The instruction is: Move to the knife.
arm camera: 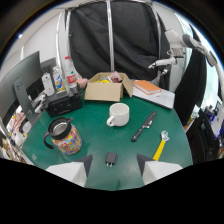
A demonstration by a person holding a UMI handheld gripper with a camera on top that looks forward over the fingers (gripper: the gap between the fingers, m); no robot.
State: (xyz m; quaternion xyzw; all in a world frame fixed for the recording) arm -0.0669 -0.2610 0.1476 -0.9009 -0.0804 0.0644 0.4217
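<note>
Jaws of the handheld gripper [114,167] are seen spread wide and empty over the green desk [90,117], well short of the black-handled kitchen knife [144,126] lying ahead and to the right, beside the white ceramic mug [119,114], so the approach is judged barely begun.

Matt green mat [95,145], glossy white mug [118,114], cardboard box [106,89].
</note>
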